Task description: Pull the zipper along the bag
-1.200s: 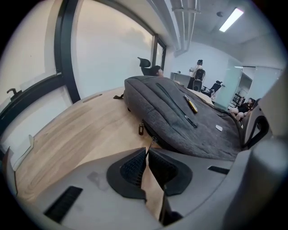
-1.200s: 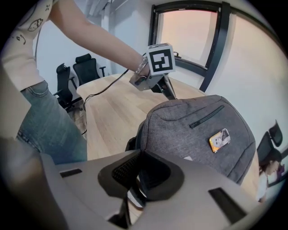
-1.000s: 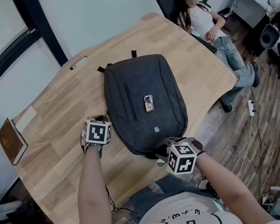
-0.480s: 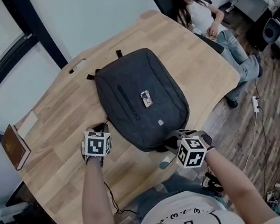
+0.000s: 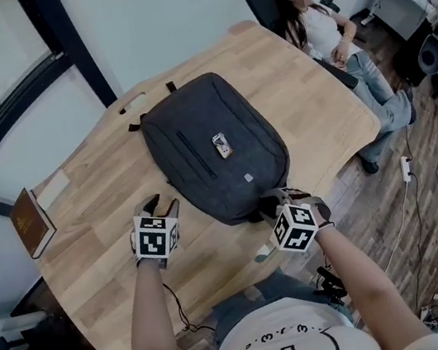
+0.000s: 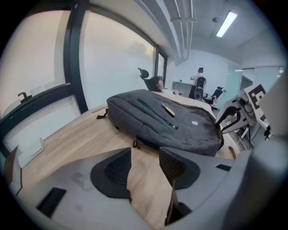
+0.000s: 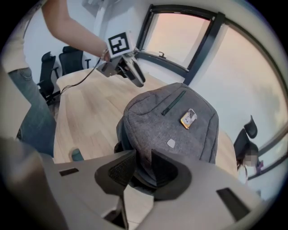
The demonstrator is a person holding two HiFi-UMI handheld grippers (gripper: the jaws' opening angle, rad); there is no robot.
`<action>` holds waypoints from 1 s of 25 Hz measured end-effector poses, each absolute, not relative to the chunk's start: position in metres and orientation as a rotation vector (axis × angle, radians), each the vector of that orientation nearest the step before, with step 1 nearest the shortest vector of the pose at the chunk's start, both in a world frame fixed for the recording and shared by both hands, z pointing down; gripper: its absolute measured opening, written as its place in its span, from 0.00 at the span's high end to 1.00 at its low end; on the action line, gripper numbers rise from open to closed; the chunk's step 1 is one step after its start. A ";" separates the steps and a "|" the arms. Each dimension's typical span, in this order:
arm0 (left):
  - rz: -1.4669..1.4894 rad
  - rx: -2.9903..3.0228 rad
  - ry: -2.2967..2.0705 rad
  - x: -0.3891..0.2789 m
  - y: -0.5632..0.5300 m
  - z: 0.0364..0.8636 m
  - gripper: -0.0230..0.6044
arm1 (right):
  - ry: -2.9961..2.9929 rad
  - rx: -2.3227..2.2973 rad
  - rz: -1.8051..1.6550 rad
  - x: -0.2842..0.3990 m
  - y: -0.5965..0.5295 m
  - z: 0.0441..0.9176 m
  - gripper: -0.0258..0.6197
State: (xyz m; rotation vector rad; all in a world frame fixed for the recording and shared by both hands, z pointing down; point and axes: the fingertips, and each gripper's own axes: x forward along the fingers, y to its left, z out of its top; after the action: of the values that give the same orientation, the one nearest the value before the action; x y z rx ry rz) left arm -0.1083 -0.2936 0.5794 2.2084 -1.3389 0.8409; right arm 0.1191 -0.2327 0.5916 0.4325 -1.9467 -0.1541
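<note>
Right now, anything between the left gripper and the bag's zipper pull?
Nothing visible: only bare table lies between the left gripper, whose jaws have just been opening, empty, and the zipper pull on the bag's near edge.

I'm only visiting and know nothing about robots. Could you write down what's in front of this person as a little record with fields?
Surface: wooden table
Main item: grey backpack, lying flat
Left gripper: jaws have just been opening, only bare table between them, close beside the backpack but apart from it
Right gripper: jaws have just been opening, backpack's near end in the gap
Also on table: brown book, at the left edge
Background: seated person, past the table's far corner
</note>
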 end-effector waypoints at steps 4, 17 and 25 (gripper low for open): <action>0.691 2.251 -1.395 -0.103 -0.272 0.549 0.66 | -2.019 0.554 0.001 0.119 -0.235 0.573 0.61; 0.344 2.375 -1.565 -0.133 -0.221 0.461 0.81 | -2.322 1.381 0.248 0.091 -0.224 0.438 0.58; 0.175 2.461 -1.684 -0.143 -0.197 0.401 0.94 | -2.362 1.540 0.129 0.087 -0.185 0.381 0.88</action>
State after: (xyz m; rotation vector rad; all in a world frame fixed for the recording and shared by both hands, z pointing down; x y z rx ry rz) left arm -0.1434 -0.1966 0.4006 2.4613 -1.6836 0.1745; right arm 0.0873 -0.1854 0.3808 1.5402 -2.3617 0.1295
